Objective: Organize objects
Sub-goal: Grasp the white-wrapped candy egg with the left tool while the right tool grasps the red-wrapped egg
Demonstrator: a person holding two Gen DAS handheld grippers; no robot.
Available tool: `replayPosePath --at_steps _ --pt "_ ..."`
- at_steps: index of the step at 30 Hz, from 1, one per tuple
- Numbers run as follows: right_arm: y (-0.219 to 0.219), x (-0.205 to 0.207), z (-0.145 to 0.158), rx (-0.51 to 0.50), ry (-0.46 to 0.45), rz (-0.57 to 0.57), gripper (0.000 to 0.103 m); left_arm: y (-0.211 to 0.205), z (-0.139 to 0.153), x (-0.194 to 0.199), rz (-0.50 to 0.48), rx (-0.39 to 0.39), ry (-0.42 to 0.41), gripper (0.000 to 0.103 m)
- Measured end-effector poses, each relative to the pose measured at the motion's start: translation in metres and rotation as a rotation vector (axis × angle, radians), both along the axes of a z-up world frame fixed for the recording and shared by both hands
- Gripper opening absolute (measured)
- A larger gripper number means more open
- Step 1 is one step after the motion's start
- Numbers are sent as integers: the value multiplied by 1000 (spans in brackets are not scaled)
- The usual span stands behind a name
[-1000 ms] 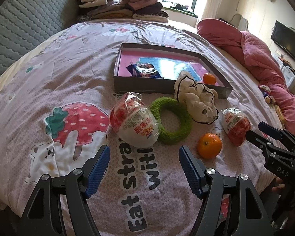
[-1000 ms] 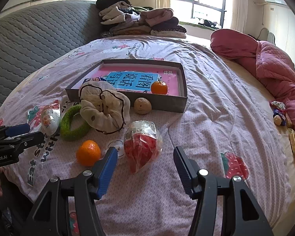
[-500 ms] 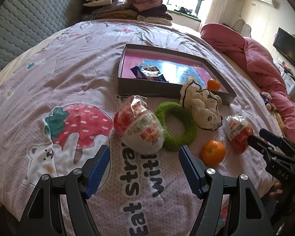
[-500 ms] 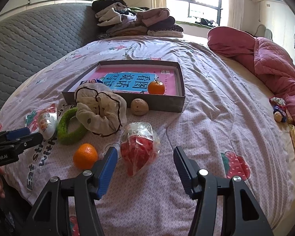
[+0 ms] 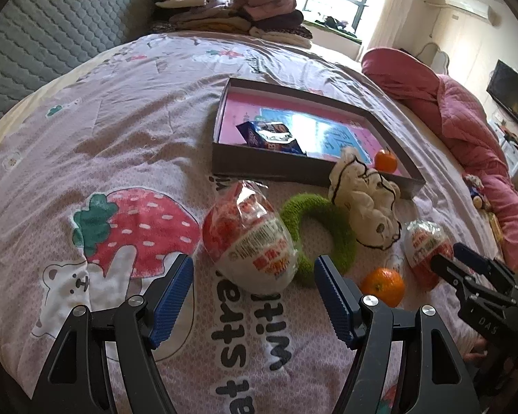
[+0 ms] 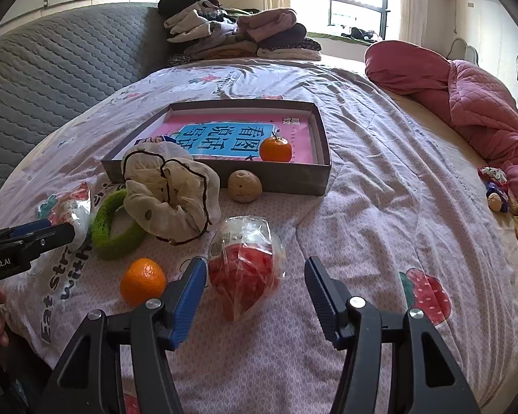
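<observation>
My left gripper (image 5: 253, 288) is open, its fingers either side of the near end of a red-and-white wrapped egg toy (image 5: 250, 241) on the bedspread. My right gripper (image 6: 252, 289) is open around a second wrapped red egg (image 6: 247, 267). Near them lie a green fuzzy ring (image 5: 319, 238), a cream scrunchie with black trim (image 6: 171, 193), a loose orange (image 6: 142, 281) and a small potato (image 6: 244, 190). A shallow grey box (image 6: 293, 177) behind holds a pink book, an orange (image 6: 275, 149) and a blue snack packet (image 5: 271, 136).
The bed has a pink strawberry-print cover. Folded clothes (image 6: 238, 38) are stacked at the far end. A rolled red quilt (image 6: 466, 103) lies on the right, with small toys (image 6: 497, 189) beside it. A grey quilted headboard (image 5: 51, 34) is on the left.
Both grippers have moved forward and lower toward their eggs, which now sit between the open fingers. Nothing has been gripped.
</observation>
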State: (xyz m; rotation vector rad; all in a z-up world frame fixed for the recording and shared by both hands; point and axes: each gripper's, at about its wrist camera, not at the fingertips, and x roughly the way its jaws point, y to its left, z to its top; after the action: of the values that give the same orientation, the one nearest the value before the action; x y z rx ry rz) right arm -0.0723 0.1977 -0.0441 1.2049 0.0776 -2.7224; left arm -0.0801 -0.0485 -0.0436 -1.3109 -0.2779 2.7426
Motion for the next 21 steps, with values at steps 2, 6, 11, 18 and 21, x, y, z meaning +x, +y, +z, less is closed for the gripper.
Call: replayPosePath --at_steps 2,6,11,18,21 --pt "0 -2 -1 2 2 -3 58 -1 0 -3 7 0 0 74" --pt "0 -7 -5 -3 0 -9 58 -1 -2 -8 18 3 -2 74" --pt "-2 -13 -9 -13 -5 -11 59 -4 -8 -16 42 21 -22 74" --pt "-7 -20 -17 -23 -26 -2 58 -8 -15 -26 74 34 -36 74" --pt "-8 -22 -21 -34 -35 -1 58 -8 -17 -28 79 32 -41 74"
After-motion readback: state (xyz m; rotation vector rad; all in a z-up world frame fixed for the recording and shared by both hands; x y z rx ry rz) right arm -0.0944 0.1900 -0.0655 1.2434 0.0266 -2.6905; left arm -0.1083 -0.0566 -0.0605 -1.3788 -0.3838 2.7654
